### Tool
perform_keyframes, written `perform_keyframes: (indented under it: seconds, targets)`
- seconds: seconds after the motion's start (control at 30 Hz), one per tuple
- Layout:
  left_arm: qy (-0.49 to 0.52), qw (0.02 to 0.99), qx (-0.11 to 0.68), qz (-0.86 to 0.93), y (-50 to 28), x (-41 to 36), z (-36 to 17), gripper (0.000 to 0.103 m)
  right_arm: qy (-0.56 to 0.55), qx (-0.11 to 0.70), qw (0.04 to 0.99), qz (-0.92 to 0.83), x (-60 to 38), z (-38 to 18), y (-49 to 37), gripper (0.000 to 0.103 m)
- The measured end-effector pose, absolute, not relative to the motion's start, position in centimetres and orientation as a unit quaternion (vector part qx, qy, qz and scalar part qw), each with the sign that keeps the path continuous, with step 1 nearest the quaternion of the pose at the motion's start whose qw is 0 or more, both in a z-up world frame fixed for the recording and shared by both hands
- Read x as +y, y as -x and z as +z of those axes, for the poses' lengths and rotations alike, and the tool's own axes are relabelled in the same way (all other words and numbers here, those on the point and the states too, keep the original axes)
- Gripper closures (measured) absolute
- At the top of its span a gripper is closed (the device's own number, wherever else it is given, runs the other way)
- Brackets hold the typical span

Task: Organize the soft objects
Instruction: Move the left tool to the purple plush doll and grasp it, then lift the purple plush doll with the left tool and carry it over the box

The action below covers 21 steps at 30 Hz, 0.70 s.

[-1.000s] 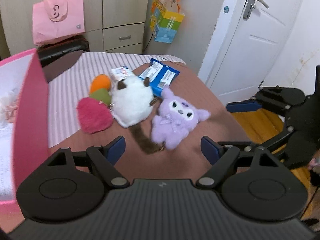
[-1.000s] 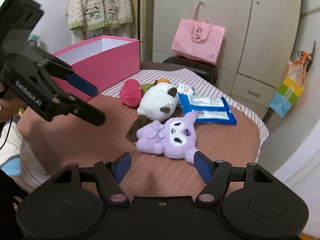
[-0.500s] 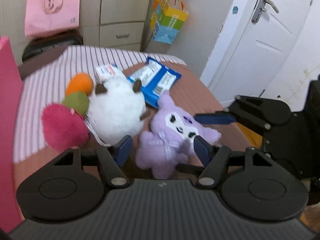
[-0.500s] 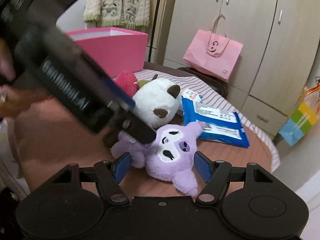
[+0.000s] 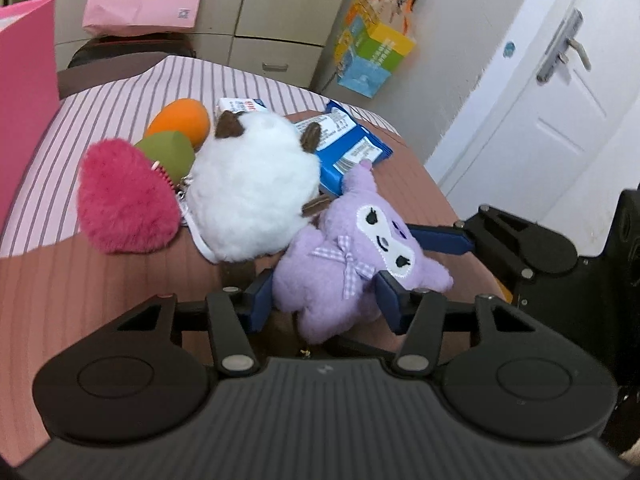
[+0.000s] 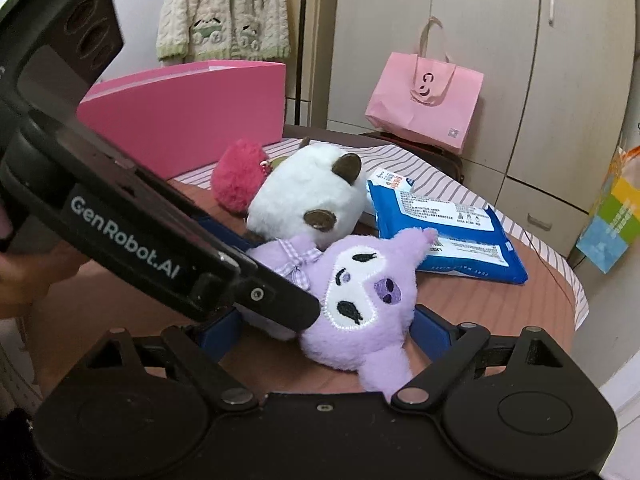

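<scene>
Moved: both grippers dropped onto the purple plush [image 5: 352, 264]; toys fill more of each frame than a second ago.
Left gripper [image 5: 324, 300]: jaws just been closing, pads against plush body, lower centre.
Right gripper [image 6: 328, 330]: jaws just been opening, wide, plush head between pads, no clear contact.
Surface: brown ribbed table cover [image 6: 480, 304], striped cloth [image 5: 100, 96] behind.
Room: white door [image 5: 560, 92] upper right, wardrobe [image 6: 500, 60], pink box [image 6: 192, 112], pink bag [image 6: 424, 100].
Others: white plush [image 5: 252, 188], pink pompom [image 5: 124, 200], blue wipes pack [image 6: 444, 228].
Writing: "GenRobot.AI" on left gripper; wipes print unreadable.
</scene>
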<state>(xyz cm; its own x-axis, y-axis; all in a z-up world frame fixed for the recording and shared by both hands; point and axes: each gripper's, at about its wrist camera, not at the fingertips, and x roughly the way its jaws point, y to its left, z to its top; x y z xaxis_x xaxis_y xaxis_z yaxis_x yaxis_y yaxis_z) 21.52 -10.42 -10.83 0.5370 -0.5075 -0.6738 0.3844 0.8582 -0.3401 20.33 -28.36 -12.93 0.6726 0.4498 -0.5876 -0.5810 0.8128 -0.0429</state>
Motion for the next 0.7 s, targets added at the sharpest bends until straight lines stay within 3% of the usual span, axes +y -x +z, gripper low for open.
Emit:
perform_keyframes:
  seconds: [0.43,0.57,0.7]
  targets:
    - [0.089,0.88,0.399,-0.243,-19.9,-10.4,-10.7,0.056,0.026,0.323,0.912,0.253,-28.4,-13.2,-20.5,0.013]
    - [0.083,0.876,0.406,-0.246,-19.1,-10.3,-10.5,0.065,0.015,0.322,0.921,0.218,-27.9,-13.2,-19.1,0.015]
    - [0.076,0.875,0.403,-0.258,-18.1,-9.9,-9.8,0.065,0.009,0.317,0.928,0.196,-27.5,-12.8,-17.8,0.017]
